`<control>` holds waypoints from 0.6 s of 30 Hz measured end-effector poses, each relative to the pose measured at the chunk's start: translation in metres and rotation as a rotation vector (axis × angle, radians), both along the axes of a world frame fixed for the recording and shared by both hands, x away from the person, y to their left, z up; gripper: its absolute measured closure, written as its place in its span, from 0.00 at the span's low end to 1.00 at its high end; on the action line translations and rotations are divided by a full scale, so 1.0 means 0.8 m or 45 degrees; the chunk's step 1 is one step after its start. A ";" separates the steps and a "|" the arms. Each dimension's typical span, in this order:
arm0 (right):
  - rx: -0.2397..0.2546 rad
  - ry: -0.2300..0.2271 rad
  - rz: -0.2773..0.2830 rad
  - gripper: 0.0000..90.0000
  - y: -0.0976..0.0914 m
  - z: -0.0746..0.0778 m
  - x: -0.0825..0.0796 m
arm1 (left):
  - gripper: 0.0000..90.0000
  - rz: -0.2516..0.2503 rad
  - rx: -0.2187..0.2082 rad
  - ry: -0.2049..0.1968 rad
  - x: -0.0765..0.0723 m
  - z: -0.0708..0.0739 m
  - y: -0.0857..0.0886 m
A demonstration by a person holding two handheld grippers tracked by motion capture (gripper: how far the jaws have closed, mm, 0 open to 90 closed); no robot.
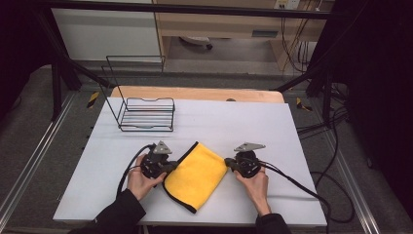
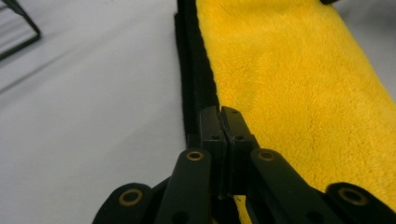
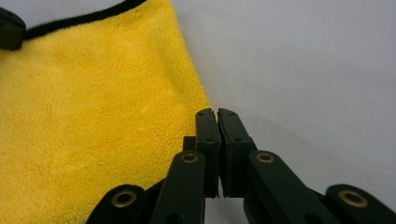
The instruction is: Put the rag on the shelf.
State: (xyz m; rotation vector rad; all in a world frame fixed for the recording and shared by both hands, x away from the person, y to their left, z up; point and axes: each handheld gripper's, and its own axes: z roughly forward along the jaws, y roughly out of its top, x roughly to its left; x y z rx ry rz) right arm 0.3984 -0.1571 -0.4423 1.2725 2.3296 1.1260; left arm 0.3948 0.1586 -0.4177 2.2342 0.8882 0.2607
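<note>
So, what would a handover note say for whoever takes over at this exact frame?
Left gripper: jaws shut, tips at the black-trimmed edge of the yellow cloth; whether they pinch it is unclear.
Right gripper: jaws shut, tips at the opposite edge.
The cloth lies folded flat on the white table, between both hands. The black wire rack stands at the far left, nothing on it.
Done: cloth looks folded once.
Left: probably another fold or moving it to the rack.

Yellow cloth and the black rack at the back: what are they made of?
Yellow cloth: looks like plush microfibre, given its fuzzy matte pile and stitched black edge binding. Black rack: thin bent wire, probably coated metal, with an open grid base and a tall wire frame behind.
</note>
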 end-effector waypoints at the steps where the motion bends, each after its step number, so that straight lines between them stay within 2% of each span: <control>1: -0.002 -0.009 -0.003 0.99 0.001 0.001 0.000 | 0.98 0.015 0.009 -0.016 0.001 0.001 0.002; 2: -0.009 -0.034 -0.016 0.99 0.004 0.004 -0.001 | 0.98 0.027 0.022 -0.023 0.003 -0.001 0.003; 4: -0.036 -0.024 -0.025 0.99 0.007 0.003 -0.001 | 0.95 0.016 0.027 0.001 0.008 -0.013 0.003; 5: -0.048 -0.016 -0.030 0.98 0.008 0.001 0.000 | 0.90 0.005 0.042 -0.003 0.010 -0.018 0.002; 7: -0.059 -0.005 -0.033 0.96 0.008 0.000 0.000 | 0.75 0.023 0.044 -0.013 0.012 -0.022 0.003; 8: -0.059 -0.005 -0.033 0.96 0.008 0.000 0.000 | 0.75 0.036 0.041 -0.021 0.013 -0.021 0.005; 10: -0.065 -0.016 -0.034 0.88 0.006 0.002 0.000 | 0.61 0.032 0.007 0.019 0.016 -0.020 0.010; 12: -0.041 0.000 -0.036 0.76 0.005 0.005 -0.002 | 0.58 0.027 0.005 0.053 0.019 -0.024 0.011; 13: -0.022 0.011 -0.033 0.71 0.005 0.006 -0.003 | 0.60 0.017 0.004 0.065 0.019 -0.026 0.010; 14: -0.022 0.011 -0.033 0.71 0.005 0.006 -0.003 | 0.60 0.007 -0.001 0.071 0.019 -0.027 0.008; 16: -0.026 0.026 -0.054 0.64 0.008 0.001 -0.003 | 0.66 -0.008 -0.006 0.083 0.018 -0.026 0.007; 18: -0.033 0.040 -0.064 0.62 0.009 -0.002 -0.002 | 0.68 -0.036 -0.028 0.133 0.018 -0.029 0.005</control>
